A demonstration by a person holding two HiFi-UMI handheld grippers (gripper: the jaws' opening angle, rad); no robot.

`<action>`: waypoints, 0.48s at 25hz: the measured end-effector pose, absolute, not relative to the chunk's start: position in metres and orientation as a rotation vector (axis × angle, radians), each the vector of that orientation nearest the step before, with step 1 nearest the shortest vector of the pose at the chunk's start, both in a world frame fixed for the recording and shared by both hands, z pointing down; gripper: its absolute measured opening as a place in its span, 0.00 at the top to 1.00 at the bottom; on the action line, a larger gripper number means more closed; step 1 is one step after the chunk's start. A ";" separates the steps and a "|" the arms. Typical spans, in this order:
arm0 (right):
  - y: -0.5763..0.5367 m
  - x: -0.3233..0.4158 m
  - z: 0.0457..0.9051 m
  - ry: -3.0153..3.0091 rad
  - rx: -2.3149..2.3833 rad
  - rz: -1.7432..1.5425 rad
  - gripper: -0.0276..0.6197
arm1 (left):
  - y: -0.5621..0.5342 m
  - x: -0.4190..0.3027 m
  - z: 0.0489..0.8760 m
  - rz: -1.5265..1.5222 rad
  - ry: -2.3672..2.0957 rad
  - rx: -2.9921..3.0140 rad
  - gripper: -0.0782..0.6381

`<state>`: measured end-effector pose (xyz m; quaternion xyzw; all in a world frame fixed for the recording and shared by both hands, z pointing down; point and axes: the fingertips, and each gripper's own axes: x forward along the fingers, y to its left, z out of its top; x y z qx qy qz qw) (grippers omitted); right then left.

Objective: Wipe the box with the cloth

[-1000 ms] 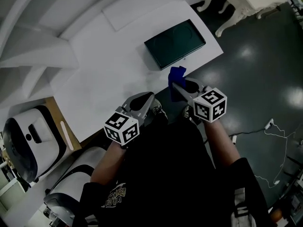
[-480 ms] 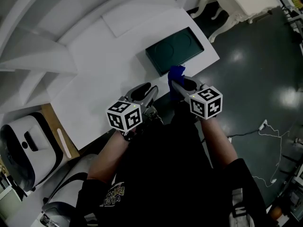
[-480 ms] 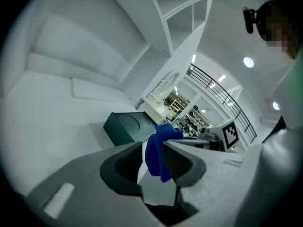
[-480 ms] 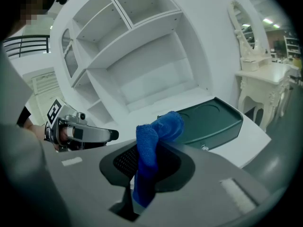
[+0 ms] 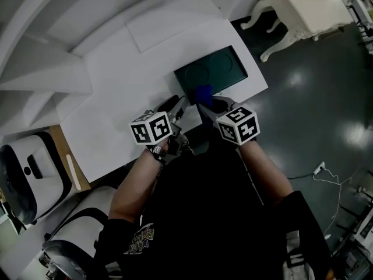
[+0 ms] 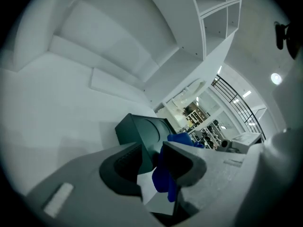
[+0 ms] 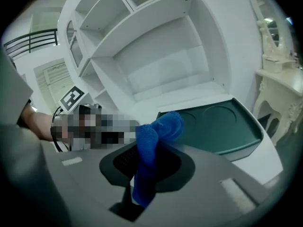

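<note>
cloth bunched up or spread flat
Bunched up: the blue cloth sticks up crumpled from the right hand-held gripper, whose jaws are shut on it.

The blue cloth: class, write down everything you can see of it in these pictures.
The blue cloth looks like soft, nubby microfibre. It is bunched into a narrow strip and pinched between the shut jaws of the right gripper, and its free end flops forward past them in a rounded fold. In the head view that end sits over the near edge of the dark green box on the white table. Whether it touches the box cannot be told.
</note>
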<state>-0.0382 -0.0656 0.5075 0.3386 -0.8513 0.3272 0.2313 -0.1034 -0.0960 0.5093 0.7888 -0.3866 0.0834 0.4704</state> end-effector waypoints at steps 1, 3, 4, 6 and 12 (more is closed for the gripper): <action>-0.068 -0.040 0.511 -2.336 0.905 0.885 0.82 | -0.101 -0.103 0.514 0.209 -0.966 1.916 0.72; -0.071 -0.043 0.517 -2.329 0.855 0.866 0.82 | -0.110 -0.101 0.524 0.218 -0.994 1.887 0.72; -0.072 -0.044 0.519 -2.328 0.833 0.862 0.82 | -0.114 -0.099 0.529 0.224 -1.002 1.875 0.72; -0.075 -0.048 0.523 -2.329 0.793 0.855 0.82 | -0.119 -0.095 0.538 0.231 -1.011 1.847 0.72; -0.078 -0.056 0.534 -2.298 0.716 0.836 0.82 | -0.128 -0.092 0.556 0.264 -1.033 1.797 0.72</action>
